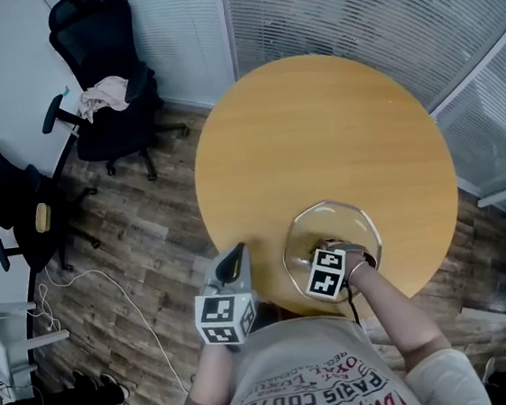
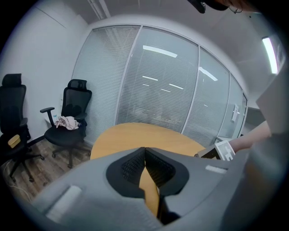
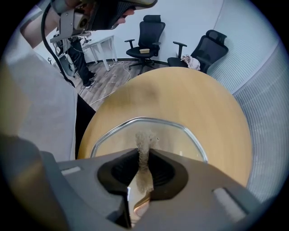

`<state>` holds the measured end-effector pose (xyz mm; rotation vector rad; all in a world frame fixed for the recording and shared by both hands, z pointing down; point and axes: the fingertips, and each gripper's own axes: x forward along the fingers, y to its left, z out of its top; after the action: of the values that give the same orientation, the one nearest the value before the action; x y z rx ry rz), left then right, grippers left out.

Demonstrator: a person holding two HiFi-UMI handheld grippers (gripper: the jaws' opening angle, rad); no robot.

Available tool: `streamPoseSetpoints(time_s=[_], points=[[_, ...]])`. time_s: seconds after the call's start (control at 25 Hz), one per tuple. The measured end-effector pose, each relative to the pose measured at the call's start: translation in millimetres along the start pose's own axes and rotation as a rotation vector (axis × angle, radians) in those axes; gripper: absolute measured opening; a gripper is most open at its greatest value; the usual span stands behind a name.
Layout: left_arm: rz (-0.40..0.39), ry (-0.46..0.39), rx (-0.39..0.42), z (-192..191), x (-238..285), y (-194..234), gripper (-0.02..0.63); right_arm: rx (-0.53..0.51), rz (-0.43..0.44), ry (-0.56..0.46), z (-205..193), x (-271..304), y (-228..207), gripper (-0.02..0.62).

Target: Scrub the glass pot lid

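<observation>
A glass pot lid [image 1: 328, 225] with a metal rim lies on the round wooden table [image 1: 317, 126] near its front edge. My right gripper [image 1: 329, 250] hovers over the lid's near part, shut on a beige scrubbing cloth [image 3: 145, 143] that sticks out between the jaws above the glass pot lid [image 3: 176, 135]. My left gripper [image 1: 234, 261] is held off the table's left front edge, jaws together with nothing between them. In the left gripper view the left gripper [image 2: 145, 159] points across the table [image 2: 144, 137].
Two black office chairs [image 1: 107, 77] stand on the wood floor at the left, one with a cloth [image 1: 103, 96] on its seat. Glass partitions with blinds [image 1: 348, 5] run behind the table. Cables [image 1: 99, 287] lie on the floor.
</observation>
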<state>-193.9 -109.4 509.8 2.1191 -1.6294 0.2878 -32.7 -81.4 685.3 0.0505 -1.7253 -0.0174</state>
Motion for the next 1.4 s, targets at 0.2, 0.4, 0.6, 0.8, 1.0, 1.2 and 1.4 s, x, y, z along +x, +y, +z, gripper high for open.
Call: streamPoseSetpoints(time_s=[0.2, 0.4, 0.6, 0.8, 1.0, 1.2, 1.4], points=[[-0.042, 0.003, -0.004, -3, -6, -6, 0.008, 0.051, -0.001, -0.005, -9, -3, 17, 0.064], [-0.082, -0.001, 0.007, -2, -8, -7, 0.008, 0.13, 0.024, -0.017, -18, -7, 35, 0.064], [-0.14, 0.014, 0.02, -9, -11, -11, 0.008, 0.202, 0.052, -0.018, -25, -10, 59, 0.064], [-0.215, 0.033, 0.038, -8, -3, -8, 0.008, 0.326, 0.025, -0.045, -20, -18, 62, 0.064], [-0.26, 0.032, 0.066, -6, 8, -21, 0.008, 0.517, -0.059, -0.178, -15, -46, 38, 0.064], [-0.252, 0.032, 0.073, -1, 17, -27, 0.008, 0.618, -0.232, -0.256, -31, -75, -22, 0.064], [-0.197, 0.019, 0.058, 11, 31, -28, 0.008, 0.776, -0.235, -0.256, -70, -73, -72, 0.064]])
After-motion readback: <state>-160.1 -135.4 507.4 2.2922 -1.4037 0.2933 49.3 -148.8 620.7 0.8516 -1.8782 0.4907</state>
